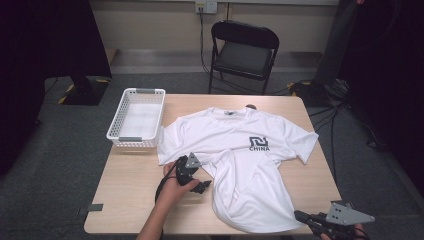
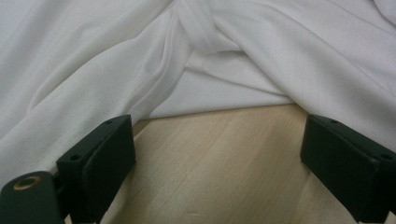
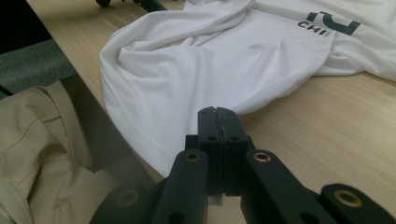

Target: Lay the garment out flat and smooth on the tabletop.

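A white T-shirt [image 1: 240,150] with a dark "CHINA" print lies spread on the wooden table [image 1: 130,195], its lower half bunched and twisted toward the front edge. My left gripper [image 1: 204,184] rests on the table at the shirt's left side, held in a hand. Its jaws stand open over bare wood [image 2: 217,149], with folds of the shirt [image 2: 243,56] just ahead of them. My right gripper [image 1: 298,216] is at the front right corner, beside the shirt's hem. Its jaws are shut [image 3: 218,114], pressed together with no cloth seen between them, and the hem [image 3: 154,93] lies right behind the tips.
A white plastic basket [image 1: 120,134] stands empty at the table's back left. Behind the table is a black folding chair [image 1: 243,50], and cables run over the floor at right. Beige clothing [image 3: 32,140] of the person shows past the table's front edge.
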{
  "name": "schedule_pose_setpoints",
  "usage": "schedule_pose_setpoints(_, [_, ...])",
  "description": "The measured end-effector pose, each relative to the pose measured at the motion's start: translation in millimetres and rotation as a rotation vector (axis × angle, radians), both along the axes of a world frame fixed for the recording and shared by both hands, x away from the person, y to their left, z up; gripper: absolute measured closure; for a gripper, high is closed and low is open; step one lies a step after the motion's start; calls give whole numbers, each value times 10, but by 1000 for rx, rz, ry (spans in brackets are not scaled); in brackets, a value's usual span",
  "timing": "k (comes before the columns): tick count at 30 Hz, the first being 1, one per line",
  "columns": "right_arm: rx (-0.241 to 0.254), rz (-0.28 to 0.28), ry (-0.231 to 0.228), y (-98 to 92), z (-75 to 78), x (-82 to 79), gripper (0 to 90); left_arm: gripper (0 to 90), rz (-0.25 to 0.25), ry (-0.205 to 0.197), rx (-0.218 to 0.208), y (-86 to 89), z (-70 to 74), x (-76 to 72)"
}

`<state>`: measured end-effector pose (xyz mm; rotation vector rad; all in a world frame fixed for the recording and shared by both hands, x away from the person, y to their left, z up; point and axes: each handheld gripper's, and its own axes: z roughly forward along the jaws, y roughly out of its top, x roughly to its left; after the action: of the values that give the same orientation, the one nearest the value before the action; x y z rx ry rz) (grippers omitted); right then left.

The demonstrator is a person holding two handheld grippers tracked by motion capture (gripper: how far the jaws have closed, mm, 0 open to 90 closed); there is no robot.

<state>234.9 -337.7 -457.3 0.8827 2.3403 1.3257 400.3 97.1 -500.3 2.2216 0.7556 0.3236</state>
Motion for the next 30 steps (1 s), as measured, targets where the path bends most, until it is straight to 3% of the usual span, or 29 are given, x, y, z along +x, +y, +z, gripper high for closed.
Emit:
schedule_pose_setpoints(21, [30, -36, -41, -118, 75, -182, 900, 98, 0, 0, 0, 0, 0, 0])
schedule_pose_setpoints(30, [13, -34, -43, -100, 75, -187, 900, 97, 0, 0, 0, 0, 0, 0])
